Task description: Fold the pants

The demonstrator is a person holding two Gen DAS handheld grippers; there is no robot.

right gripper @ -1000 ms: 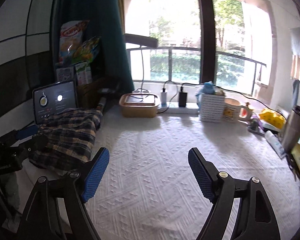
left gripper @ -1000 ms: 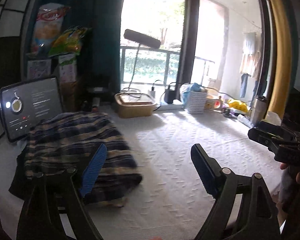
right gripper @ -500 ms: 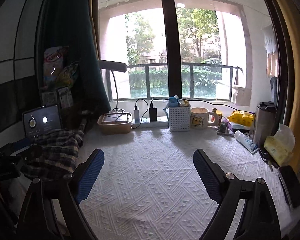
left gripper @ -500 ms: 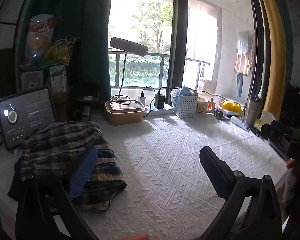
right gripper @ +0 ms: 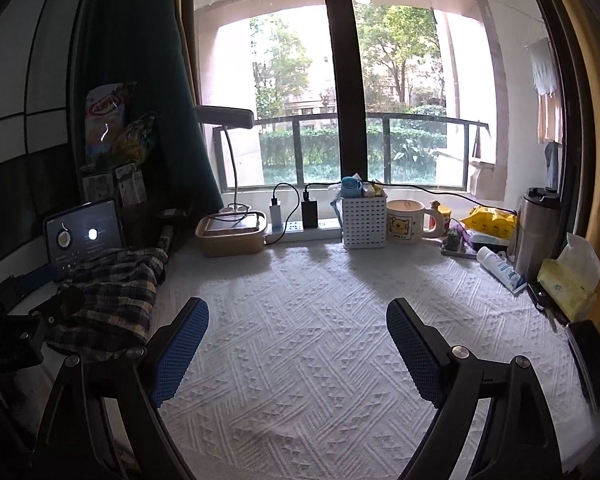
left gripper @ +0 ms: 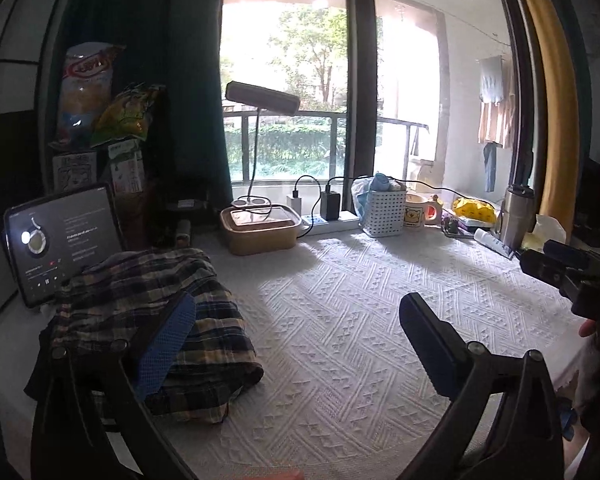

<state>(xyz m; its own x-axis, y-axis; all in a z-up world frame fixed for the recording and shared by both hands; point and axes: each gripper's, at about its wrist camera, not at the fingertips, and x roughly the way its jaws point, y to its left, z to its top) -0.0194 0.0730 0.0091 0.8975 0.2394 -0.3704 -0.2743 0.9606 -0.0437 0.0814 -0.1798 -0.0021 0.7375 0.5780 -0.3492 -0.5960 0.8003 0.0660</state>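
Hardly any writing can be read. The snack bag [left gripper: 85, 84] at far left carries a red logo too blurred to make out, the tablet [left gripper: 60, 240] shows lines of white text too small to read, and the mug [right gripper: 405, 222] bears a bear picture above an illegible word.
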